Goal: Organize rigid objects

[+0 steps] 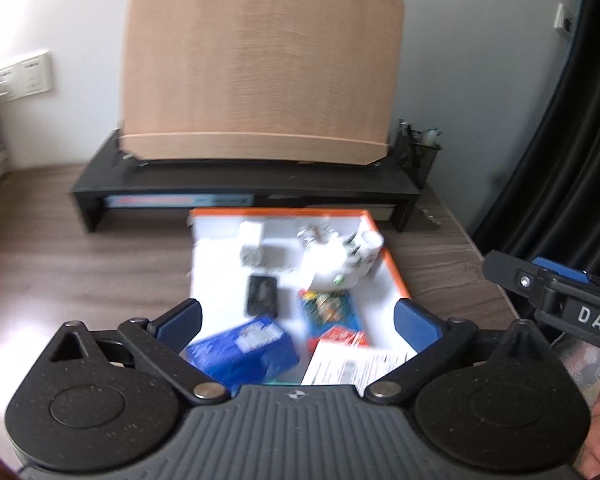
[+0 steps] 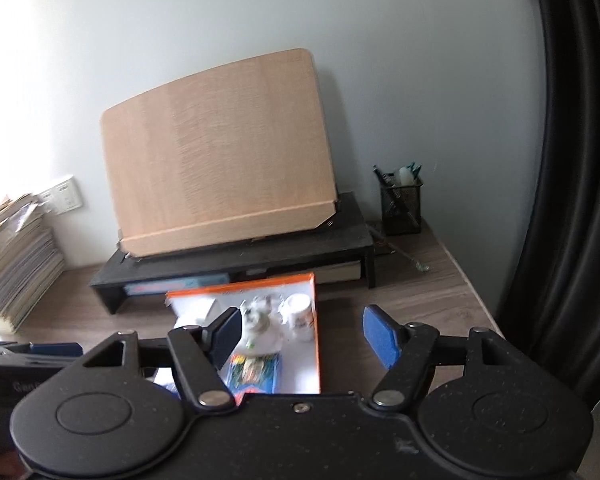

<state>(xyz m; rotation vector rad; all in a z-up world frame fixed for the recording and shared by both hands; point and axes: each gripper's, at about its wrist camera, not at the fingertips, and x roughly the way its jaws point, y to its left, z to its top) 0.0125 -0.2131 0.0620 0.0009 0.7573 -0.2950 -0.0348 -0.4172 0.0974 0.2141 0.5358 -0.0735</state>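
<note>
- A shallow white tray with an orange rim (image 1: 396, 268) lies on the wooden tabletop (image 1: 100, 264), centre of the left wrist view, holding the rigid objects.
- Inside it: a blue box (image 1: 240, 350) at the lower left, a black flat item (image 1: 263, 296) mid-tray, a colourful blue packet (image 1: 328, 312) to its right, a white printed box (image 1: 356, 364) at the lower right, and a white cup (image 1: 366, 250) at the upper right, blurred.
- The left hand-held gripper (image 1: 298, 320) hangs over the tray's near end, jaws spread wide and released; the blue box sits just below its left pad, not pinched.
- The right hand-held gripper (image 2: 300, 334) hovers above the tray's right rim, jaws apart, grasping nothing.
- Behind stands a black riser (image 1: 236, 184) carrying a wooden board (image 1: 260, 72); a mesh pen holder (image 2: 401, 208) sits at its right.
</note>
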